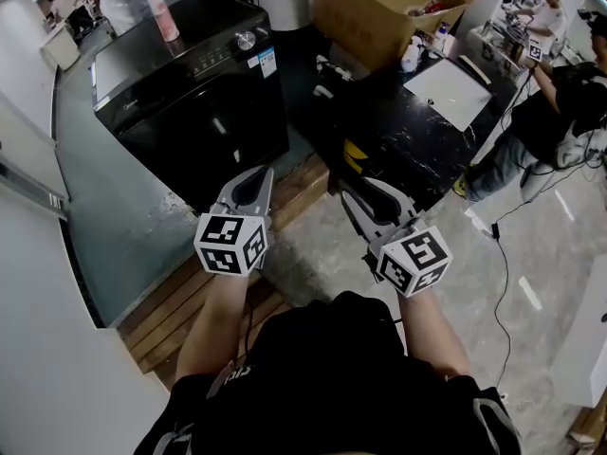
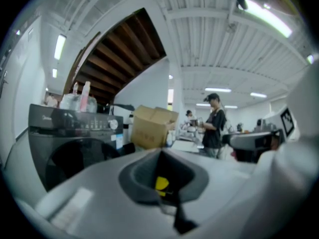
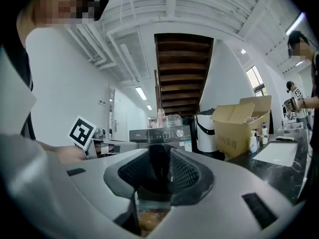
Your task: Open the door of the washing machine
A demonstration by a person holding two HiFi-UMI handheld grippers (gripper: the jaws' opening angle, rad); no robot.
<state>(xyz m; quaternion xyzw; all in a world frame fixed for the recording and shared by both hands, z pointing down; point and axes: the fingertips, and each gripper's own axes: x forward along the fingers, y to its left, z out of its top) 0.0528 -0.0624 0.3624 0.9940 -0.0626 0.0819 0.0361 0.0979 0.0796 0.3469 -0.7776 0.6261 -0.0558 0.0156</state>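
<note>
The black washing machine (image 1: 190, 93) stands on a raised floor ahead and to the left, with its dark round door (image 1: 213, 126) shut and facing me. Both grippers hang in the air short of it, touching nothing. My left gripper (image 1: 266, 174) points at the machine's lower right corner with its jaws together. My right gripper (image 1: 347, 195) is beside it, its jaws a little apart with nothing between them. The machine (image 2: 70, 143) shows at the left in the left gripper view. In the right gripper view it (image 3: 162, 132) sits dead ahead past the ribbed pads (image 3: 184, 173).
A pink bottle (image 1: 163, 12) and a plastic bag rest on the machine's top. A cardboard box (image 1: 389, 8) and a black marble counter (image 1: 417, 154) with a white board (image 1: 448, 88) stand to the right. A wooden step (image 1: 180, 301) edges the raised floor. People (image 1: 550, 102) work at far right; cables lie on the floor.
</note>
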